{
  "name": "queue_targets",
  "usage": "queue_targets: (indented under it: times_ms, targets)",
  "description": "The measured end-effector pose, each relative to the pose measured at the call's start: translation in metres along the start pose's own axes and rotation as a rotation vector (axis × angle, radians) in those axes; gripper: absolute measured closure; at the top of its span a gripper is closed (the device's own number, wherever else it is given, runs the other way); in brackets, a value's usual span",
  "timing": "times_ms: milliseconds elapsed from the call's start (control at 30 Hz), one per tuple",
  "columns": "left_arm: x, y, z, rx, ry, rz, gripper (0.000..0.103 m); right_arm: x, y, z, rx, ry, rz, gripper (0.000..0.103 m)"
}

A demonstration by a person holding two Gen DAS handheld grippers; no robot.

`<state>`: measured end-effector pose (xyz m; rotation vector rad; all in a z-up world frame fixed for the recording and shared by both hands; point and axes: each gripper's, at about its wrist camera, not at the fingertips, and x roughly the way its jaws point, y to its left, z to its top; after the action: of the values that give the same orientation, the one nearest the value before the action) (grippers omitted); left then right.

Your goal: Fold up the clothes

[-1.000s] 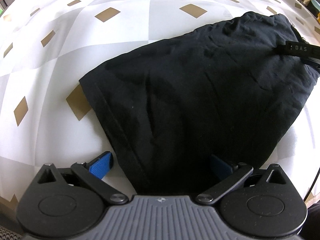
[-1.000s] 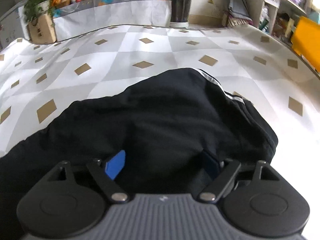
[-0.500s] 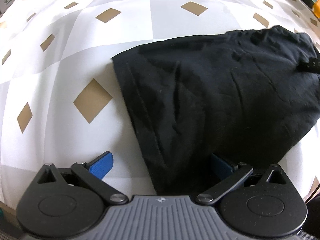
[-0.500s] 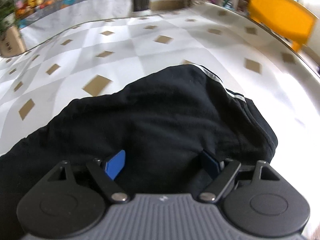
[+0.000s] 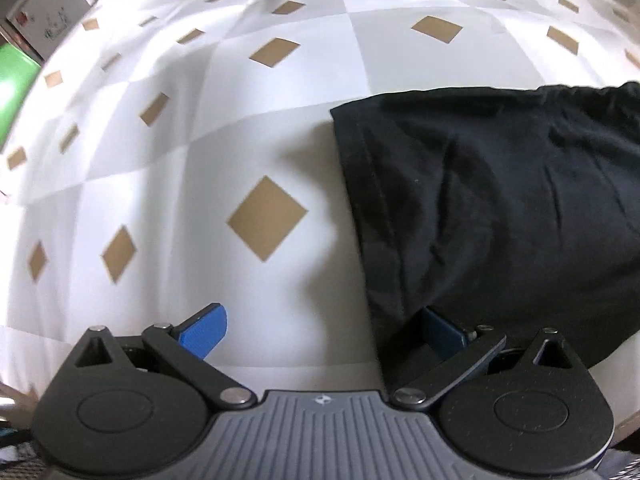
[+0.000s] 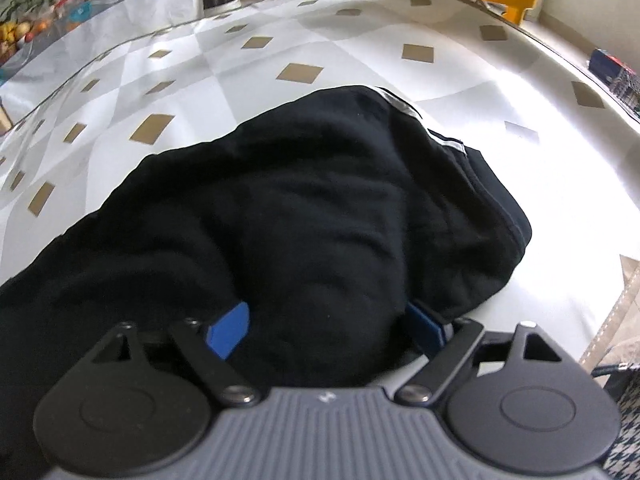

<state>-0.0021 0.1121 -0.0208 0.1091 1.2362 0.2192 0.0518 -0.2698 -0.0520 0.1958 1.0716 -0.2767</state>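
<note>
A wide table (image 5: 280, 80) takes up most of both views, covered by a white and grey checked cloth (image 6: 320, 40) with tan diamonds. Left of the clothing, in the left wrist view, the cloth lies bare all the way to the table's far rim, so there is plenty of room on that side. In the right wrist view a bare strip runs along the right of the clothing up to the table's curved edge, and more open cloth stretches beyond it toward the far side.

The black garment (image 5: 500, 208) lies on the cloth in the right half of the left wrist view. Its left edge is a straight hemmed line running from the upper corner down toward the tongs, and its top edge runs nearly level to the right border. In the right wrist view the same garment (image 6: 280, 220) bulges up in a rumpled heap, with a thin white stripe (image 6: 400, 106) along its upper right edge.

The left gripper (image 5: 320, 330) stands open: one blue finger is over bare cloth, the other is tucked under the garment's lower left corner. The right gripper (image 6: 326, 326) also stands wide, with bunched fabric lying between its blue fingers (image 6: 228, 330); whether the pads press on it cannot be told.
</note>
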Motion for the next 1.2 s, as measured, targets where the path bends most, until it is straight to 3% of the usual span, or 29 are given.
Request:
queue_targets:
  times_ms: [167,367,500,667,800,967,1200]
  targets:
    - [-0.002,-0.004,0.003,-0.028,-0.004,-0.017,0.001,-0.02,-0.006,0.018,0.019,-0.015,0.061,0.023]
    - [-0.011,-0.07,0.008,0.022,-0.06,-0.151,0.001,-0.024,0.024,0.052,-0.309,0.039,0.152,0.023]
    - [0.012,-0.088,0.028,0.009,-0.023,-0.231,0.001,-0.023,0.036,0.059,-0.49,0.072,0.218,0.023]
    - [0.012,-0.108,0.02,0.046,-0.019,-0.226,0.001,-0.005,0.033,0.06,-0.625,0.137,0.251,0.023]
    - [0.02,-0.11,0.016,0.019,0.011,-0.22,0.0,0.021,0.019,0.066,-0.598,0.192,0.2,0.02]
    - [0.02,-0.11,0.01,0.017,-0.01,-0.22,0.0,0.028,0.008,0.074,-0.594,0.173,0.249,0.016]
    - [0.017,-0.11,0.002,0.024,-0.036,-0.221,0.0,0.032,0.0,0.08,-0.521,0.18,0.23,0.015]
